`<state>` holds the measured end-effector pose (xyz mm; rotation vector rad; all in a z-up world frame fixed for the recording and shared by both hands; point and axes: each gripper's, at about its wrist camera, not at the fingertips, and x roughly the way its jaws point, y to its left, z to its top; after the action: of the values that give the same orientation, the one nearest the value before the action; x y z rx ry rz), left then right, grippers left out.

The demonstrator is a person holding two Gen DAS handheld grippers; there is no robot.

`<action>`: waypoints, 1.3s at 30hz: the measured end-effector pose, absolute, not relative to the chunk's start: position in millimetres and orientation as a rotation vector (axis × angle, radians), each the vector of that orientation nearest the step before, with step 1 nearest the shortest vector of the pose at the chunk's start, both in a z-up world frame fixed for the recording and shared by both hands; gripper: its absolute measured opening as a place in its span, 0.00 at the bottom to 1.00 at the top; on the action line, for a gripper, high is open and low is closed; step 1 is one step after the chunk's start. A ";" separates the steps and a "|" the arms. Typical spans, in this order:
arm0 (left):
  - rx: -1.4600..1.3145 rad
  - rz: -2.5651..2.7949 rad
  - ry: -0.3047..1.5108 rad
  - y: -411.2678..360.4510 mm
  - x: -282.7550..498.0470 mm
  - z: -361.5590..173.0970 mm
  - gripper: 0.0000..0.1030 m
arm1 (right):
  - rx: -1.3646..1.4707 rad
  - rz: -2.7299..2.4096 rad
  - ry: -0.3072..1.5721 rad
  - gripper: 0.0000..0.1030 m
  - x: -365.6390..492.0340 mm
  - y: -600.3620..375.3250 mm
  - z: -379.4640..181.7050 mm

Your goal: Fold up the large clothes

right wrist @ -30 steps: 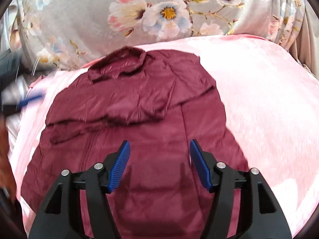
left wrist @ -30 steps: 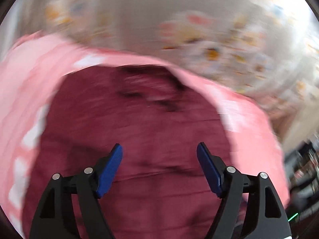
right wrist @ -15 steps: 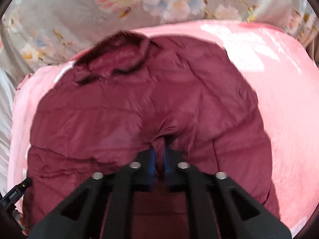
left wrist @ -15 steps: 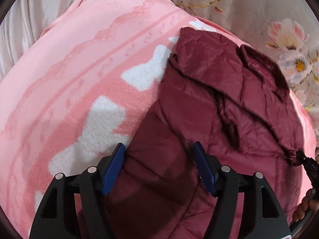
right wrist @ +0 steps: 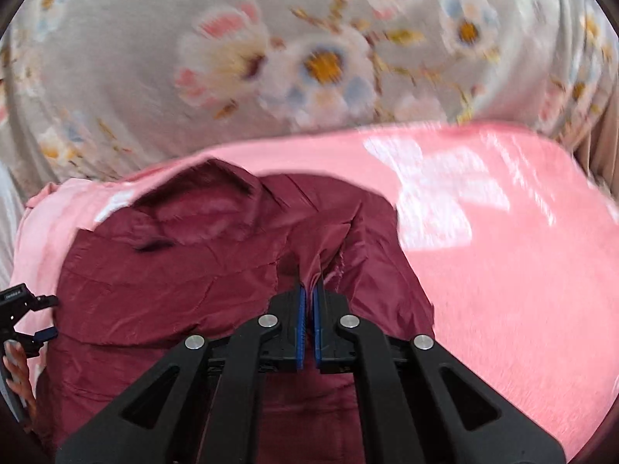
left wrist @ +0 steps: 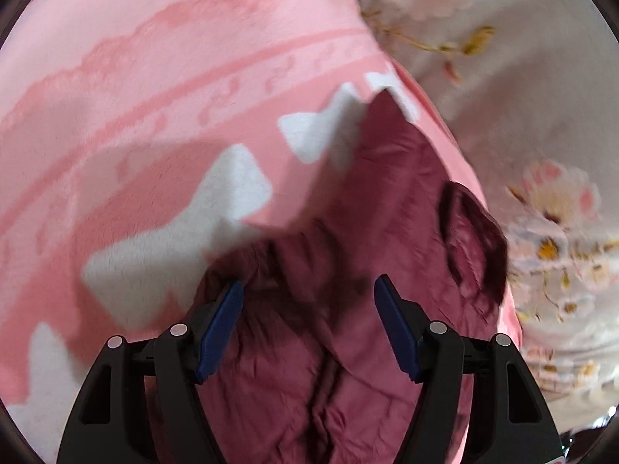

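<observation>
With the right gripper (right wrist: 308,309) clenched on a pinch of the maroon jacket (right wrist: 174,278) and the left gripper (left wrist: 309,317) spread open above it, a fold is starting; next, the left likely needs its own grasp.

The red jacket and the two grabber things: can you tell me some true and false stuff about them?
1. The right gripper has its fingers pinched shut on a fold of the red jacket. True.
2. The left gripper is squeezing the jacket too. False: its fingers stand apart, with jacket fabric showing between them, not clamped.
3. The jacket lies on a pink blanket. True.
4. The blanket is plain pink all over. False: it has white shapes on it.
5. Flowery fabric shows behind the blanket. True.
</observation>
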<state>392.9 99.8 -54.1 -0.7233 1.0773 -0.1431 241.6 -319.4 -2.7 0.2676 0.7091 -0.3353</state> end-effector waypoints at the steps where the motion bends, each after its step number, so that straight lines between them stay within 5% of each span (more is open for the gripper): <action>1: -0.703 -0.124 1.072 98.6 393.9 -54.6 0.54 | 0.281 -0.332 0.745 0.02 243.8 -323.7 -16.2; 4: -0.557 -0.045 1.068 90.1 393.9 -51.3 0.09 | 0.309 -0.312 0.828 0.02 244.7 -327.9 -51.9; 5: -0.532 -0.040 1.071 89.6 393.9 -52.5 0.05 | 0.313 -0.305 0.836 0.02 243.5 -327.6 -58.4; 11: -0.379 -0.006 1.064 80.6 388.6 -50.1 0.03 | 0.256 -0.312 0.868 0.03 243.2 -317.4 -62.5; 18: -0.268 -0.012 0.956 72.8 365.1 14.9 0.04 | 0.338 -0.284 0.713 0.08 232.2 -323.7 10.2; 22: -0.246 -0.097 0.909 35.3 371.9 41.8 0.13 | 0.335 -0.251 0.689 0.09 264.2 -311.2 22.2; 33: -0.115 -0.096 1.067 -2.7 388.9 -35.8 0.17 | 0.402 -0.320 0.500 0.10 192.2 -325.2 67.3; 39: -0.177 -0.141 1.046 -15.7 395.5 -16.8 0.17 | 0.291 -0.230 0.654 0.22 264.4 -305.4 41.6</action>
<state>395.5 -15.7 -16.8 -0.1768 1.0463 -0.1412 264.4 -305.4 41.6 0.2912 0.6544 -0.2298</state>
